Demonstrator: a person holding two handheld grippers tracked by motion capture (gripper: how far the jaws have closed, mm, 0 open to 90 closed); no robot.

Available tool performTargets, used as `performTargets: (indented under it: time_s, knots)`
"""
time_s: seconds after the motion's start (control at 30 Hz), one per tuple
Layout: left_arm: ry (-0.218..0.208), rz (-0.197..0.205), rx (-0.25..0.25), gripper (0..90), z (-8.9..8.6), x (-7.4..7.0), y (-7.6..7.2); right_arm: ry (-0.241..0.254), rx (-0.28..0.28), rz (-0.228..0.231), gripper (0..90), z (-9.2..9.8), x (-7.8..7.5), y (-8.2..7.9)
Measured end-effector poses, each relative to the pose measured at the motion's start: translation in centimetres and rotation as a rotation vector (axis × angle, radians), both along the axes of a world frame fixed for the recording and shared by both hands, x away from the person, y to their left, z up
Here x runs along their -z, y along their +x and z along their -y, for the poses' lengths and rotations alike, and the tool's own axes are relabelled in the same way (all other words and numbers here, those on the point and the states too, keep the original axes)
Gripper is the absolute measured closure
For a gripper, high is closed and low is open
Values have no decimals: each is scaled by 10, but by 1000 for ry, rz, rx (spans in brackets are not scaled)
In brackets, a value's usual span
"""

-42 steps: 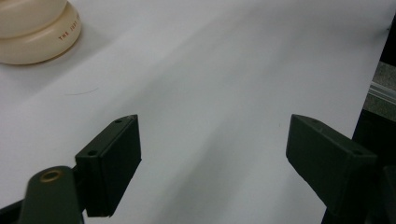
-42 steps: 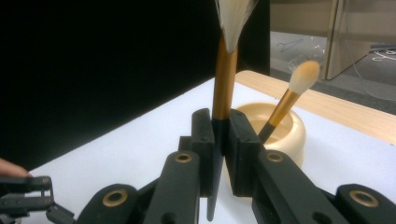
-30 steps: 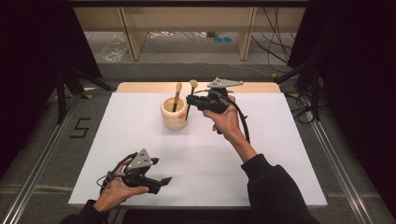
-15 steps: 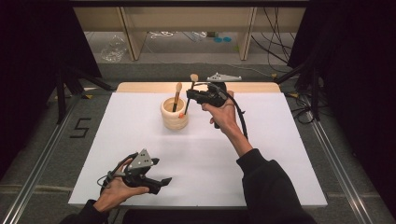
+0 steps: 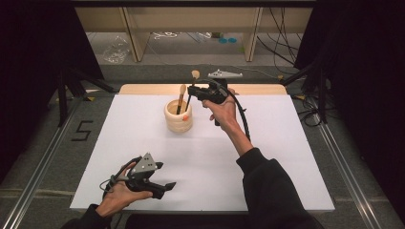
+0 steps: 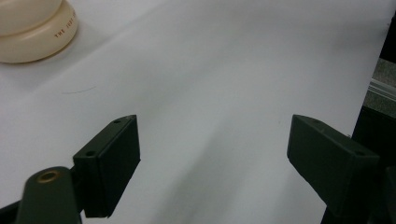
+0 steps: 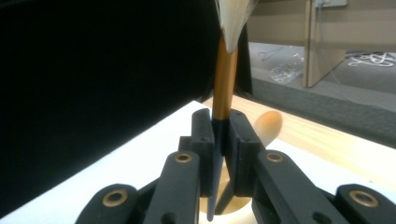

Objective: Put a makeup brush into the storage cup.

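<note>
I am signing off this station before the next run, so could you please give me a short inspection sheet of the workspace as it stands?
Surface: white table top, with a bare wooden strip along its far edge.
Job's things: cream ribbed holder stands upright; a wooden spoon leans in it; a dark-handled utensil is upright above the holder's mouth.
Clutter: nothing seen on the table.
Grippers: right gripper has its jaws clamped on the utensil's handle; left gripper sits near the front edge, jaws wide apart and empty.
Cables: black cable trails from the right gripper along the forearm.
Surroundings: black curtains either side; loose cords and a clear plastic bag on the floor behind.
</note>
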State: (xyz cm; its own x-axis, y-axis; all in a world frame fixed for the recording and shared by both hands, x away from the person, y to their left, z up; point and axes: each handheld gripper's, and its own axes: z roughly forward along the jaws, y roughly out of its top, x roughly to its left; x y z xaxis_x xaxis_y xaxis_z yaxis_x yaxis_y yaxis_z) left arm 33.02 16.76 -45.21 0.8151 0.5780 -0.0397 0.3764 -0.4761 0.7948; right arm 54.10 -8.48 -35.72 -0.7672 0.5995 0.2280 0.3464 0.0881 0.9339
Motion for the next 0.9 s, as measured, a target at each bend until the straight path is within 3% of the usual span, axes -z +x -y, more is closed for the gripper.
performTargets:
  time_s: [0.13,0.2,0.3,0.53,0.57,0.73,0.77,0.9]
  knots:
    - [-19,-13,-12,170,2,1,-1,15,7,-15,832,-4,-2,5]
    - [13,-4,0,170,1,1,-1,19,4,-10,832,-6,-3,6]
    - [-10,-14,-3,170,4,2,-2,21,7,-24,832,-9,-1,7]
    - [8,-15,3,169,2,2,-1,9,25,-29,832,-14,8,13]
    - [-12,-14,-8,169,4,3,-2,8,23,-29,832,-15,8,14]
    - [-8,-15,-3,169,4,3,-2,2,30,-21,832,-20,13,18]
    - [-10,-15,-4,170,4,3,-2,-6,33,-40,832,-21,13,18]
    - [-9,-15,-3,169,4,3,-2,-21,39,-43,832,-21,17,20]
